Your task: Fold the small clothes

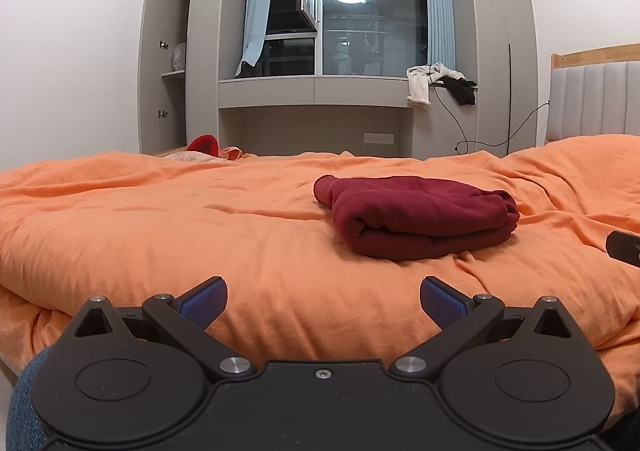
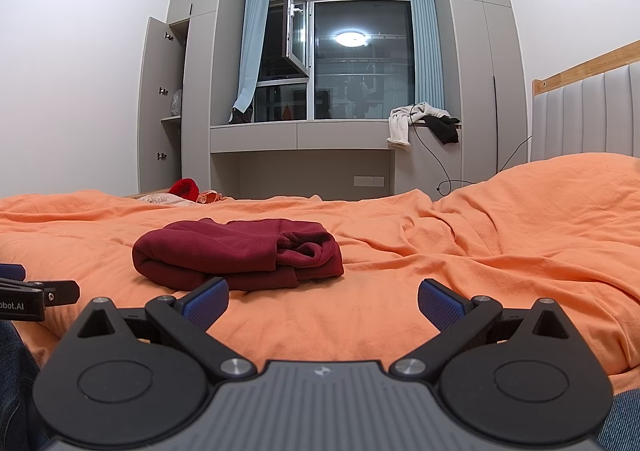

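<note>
Maroon garment (image 1: 416, 217) folded | ahead of both spread claws, untouched

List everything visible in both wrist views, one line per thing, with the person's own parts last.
folded garment: one, dark red, on the duvet, touched by neither gripper
duvet: one, orange, wrinkled, covering the bed
headboard: one, grey padded with wooden rail, far right
red item: one, at the bed's far edge; kind unclear
window: one, dark outside, one sash swung open
curtains: two, light blue, flanking the window
clothes on ledge: one white, one black, hanging over the right end
cabinet door: one, grey, open, left
cable: black, trailing below the ledge
left gripper: black, blue-padded fingers apart, empty
right gripper: same, open, empty
</note>
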Demonstrator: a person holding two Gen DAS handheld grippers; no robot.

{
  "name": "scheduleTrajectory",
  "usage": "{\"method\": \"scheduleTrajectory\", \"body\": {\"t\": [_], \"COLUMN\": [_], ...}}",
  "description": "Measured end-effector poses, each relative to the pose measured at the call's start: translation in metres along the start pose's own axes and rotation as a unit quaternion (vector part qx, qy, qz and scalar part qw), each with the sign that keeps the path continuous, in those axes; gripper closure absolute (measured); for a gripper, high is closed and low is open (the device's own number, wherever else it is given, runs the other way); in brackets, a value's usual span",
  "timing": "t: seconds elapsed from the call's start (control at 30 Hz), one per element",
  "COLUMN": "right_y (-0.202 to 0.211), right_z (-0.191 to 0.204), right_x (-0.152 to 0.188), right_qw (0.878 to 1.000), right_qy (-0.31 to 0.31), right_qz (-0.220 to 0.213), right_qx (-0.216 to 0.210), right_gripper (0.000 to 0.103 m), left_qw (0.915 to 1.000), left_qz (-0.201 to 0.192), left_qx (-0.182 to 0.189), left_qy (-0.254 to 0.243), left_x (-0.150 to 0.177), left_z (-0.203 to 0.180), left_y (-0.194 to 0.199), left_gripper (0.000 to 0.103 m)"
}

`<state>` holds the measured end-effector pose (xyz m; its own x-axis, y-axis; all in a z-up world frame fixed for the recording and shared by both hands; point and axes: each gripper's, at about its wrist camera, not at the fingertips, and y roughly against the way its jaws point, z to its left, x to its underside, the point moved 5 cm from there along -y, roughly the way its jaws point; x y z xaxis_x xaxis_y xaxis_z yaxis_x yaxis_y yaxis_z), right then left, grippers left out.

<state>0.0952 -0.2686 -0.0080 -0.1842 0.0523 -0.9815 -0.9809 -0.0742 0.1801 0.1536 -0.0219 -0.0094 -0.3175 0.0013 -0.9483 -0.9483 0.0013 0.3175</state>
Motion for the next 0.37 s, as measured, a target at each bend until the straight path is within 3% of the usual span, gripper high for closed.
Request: {"method": "scheduleTrajectory", "body": {"t": [0.37], "right_y": [0.0001], "right_z": [-0.0001], "right_x": [0.0008], "right_qw": [1.0], "right_qy": [-0.001], "right_qz": [0.0], "right_qx": [0.0], "right_gripper": [0.0], "left_qw": [1.0], "left_qz": [0.005], "left_qx": [0.003], "left_qy": [-0.001], "left_x": [-0.0017], "left_z": [-0.0001], "left_y": [0.0032], "left_gripper": [0.001]}}
